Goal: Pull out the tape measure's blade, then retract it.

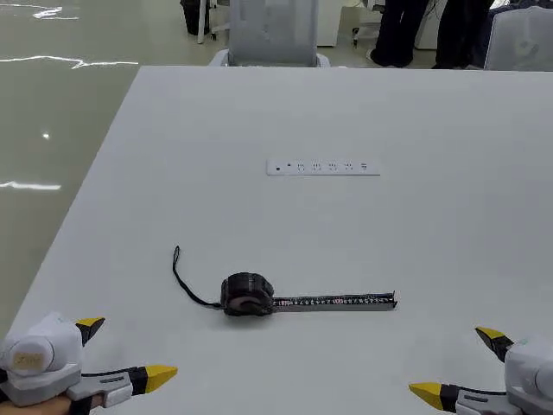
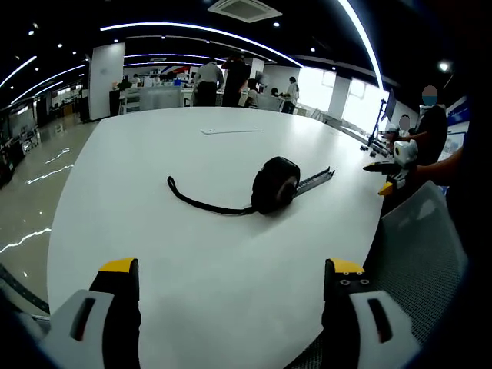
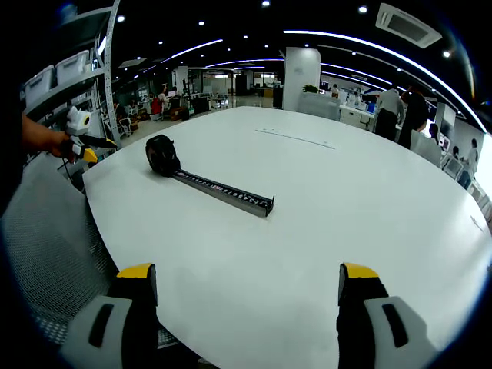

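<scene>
Open-plan office, big white table (image 1: pixel 432 242), strip ceiling lights (image 2: pixel 177 28), storage shelves (image 3: pixel 77 68), glossy floor (image 1: pixel 52 112)

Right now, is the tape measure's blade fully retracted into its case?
No, the blade lies extended flat on the white table, reaching out from the black case.

Big white matte tabletop (image 1: pixel 449 251) w/ flush white power strip (image 1: pixel 323 167) near its middle; glossy pale-grey floor (image 1: pixel 52 104) at left, reflecting lights; grey office chair (image 1: pixel 272 30) at far edge; dark ceiling (image 3: pixel 231 23) w/ long LED strips (image 2: pixel 192 29) & square AC vent (image 2: pixel 244 9); white column (image 3: pixel 301 69); metal shelving w/ bins (image 3: pixel 77 69); bright windows (image 2: pixel 361 104).
</scene>
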The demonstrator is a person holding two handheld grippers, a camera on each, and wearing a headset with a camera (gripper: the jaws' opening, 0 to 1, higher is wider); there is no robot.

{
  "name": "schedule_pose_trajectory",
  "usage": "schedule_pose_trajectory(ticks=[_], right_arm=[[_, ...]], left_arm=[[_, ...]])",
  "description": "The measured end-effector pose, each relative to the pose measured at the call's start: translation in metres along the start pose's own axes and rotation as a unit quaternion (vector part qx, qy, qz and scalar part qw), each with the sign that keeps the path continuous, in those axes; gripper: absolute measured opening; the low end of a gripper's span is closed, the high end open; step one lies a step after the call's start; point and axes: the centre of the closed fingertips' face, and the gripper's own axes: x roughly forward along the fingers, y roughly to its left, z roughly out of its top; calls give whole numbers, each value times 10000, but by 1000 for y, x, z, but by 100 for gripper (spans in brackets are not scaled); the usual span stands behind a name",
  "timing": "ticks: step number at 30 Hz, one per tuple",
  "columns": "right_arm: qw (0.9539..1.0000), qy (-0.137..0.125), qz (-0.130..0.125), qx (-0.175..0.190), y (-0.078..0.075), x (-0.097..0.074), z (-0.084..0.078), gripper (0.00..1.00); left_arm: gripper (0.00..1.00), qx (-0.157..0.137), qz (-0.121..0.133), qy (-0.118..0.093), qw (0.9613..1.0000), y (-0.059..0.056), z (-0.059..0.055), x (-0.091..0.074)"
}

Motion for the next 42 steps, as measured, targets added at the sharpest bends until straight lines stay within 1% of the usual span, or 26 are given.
schedule_pose_trajectory(ticks=[7, 10, 12, 13, 15, 18, 20, 24, 27, 29, 36, 39, 42], right_arm=[[10000, 11, -12, 1, -1, -1, -1, 100], [10000, 31, -5, -7, -2, -2, -2, 100], [10000, 31, 1, -6, -2, -2, -2, 100], [10000, 39, -3, -8, -3, -3, -3, 100], [10000, 58, -4, -5, -4, -3, -4, 100], [9999, 142, -5, -54, -4, -3, -7, 100], [9999, 145, 0, -44, -5, -3, -8, 100], [9999, 127, -7, -55, -5, -4, -7, 100], [9999, 108, -12, -101, -6, -4, -5, 100], [9999, 97, -1, -124, -7, -5, -5, 100], [9998, 59, 16, -208, -9, -6, 0, 100], [9994, 75, 42, -321, -11, -5, 2, 99], [9994, 78, 39, -330, -15, -5, 5, 98]], left_arm=[[99, 8, 40, 59, 10000, 0, -4, -2], [99, 2, 97, 107, 9999, 2, -7, -3], [99, 28, 209, 147, 9997, 7, -8, -4], [99, 30, 242, 125, 9996, 8, -7, -4], [99, -56, 221, 94, 9997, 9, -7, -4], [99, -56, 200, 115, 9997, 8, -8, -4], [99, -62, 163, 105, 9998, 7, -8, -4], [99, -90, 155, 151, 9997, 5, -10, -4], [99, -53, 149, 165, 9997, 4, -11, -2], [99, -58, 171, 165, 9997, 6, -11, 0], [99, -67, 249, 124, 9996, 10, -6, 6], [99, -104, 278, 110, 9995, 4, -1, 8], [99, -108, 288, 123, 9995, -4, 4, 12]])
